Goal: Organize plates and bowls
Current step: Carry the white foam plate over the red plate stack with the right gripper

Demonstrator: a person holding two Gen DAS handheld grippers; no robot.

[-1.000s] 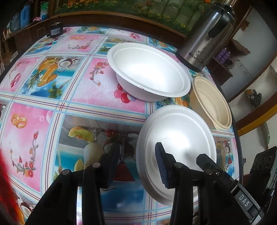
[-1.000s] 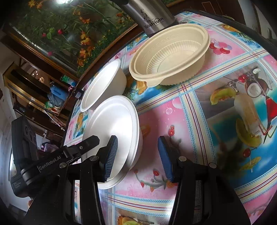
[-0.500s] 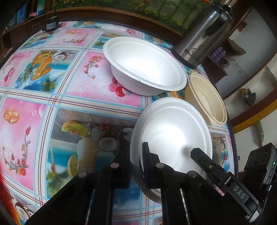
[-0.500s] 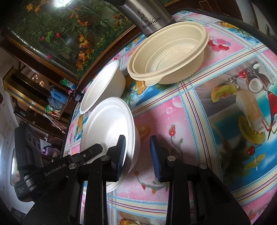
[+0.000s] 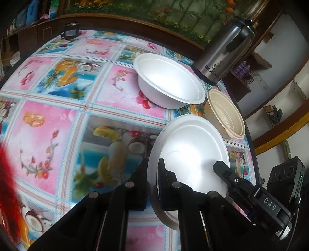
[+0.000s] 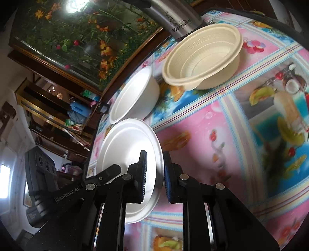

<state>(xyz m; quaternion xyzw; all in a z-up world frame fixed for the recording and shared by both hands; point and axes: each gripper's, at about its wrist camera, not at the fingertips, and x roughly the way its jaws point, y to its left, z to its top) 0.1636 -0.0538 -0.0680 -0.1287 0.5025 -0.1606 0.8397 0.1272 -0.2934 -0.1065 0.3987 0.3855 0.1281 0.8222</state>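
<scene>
A flower-print mural (image 5: 173, 17) and dark wood shelving ran behind the counter (image 5: 63, 108), which wore a glossy cloth of pink and blue fruit squares. A steel flask (image 5: 222, 58) stood at the far right edge. Just near of it sat a white bowl (image 5: 170, 85), upright, and to its right a cream ribbed bowl (image 5: 226, 115), close beside the white one but whether they touched was hard to tell.

The plate (image 5: 189, 150), white foam, lay nearest, in front of both bowls and tilted in both views, its left rim raised towards the left camera. The left tool (image 5: 152, 179) was clenched on that left rim, one finger above the plate and one beneath, with no gap visible between pads and foam. In the right wrist view the right tool (image 6: 155, 173) straddled the plate's (image 6: 127, 154) opposite rim; its jaws had just been closing, and the rim stood between the blue-ribbed pads (image 6: 167, 177), which looked pressed on it, though blur made the contact less than sure. That same view showed the white bowl (image 6: 133, 96) beyond the plate and the cream bowl (image 6: 202, 58) farther right, with the flask (image 6: 179, 17) behind it. Each camera caught the other tool's black body across the plate.
</scene>
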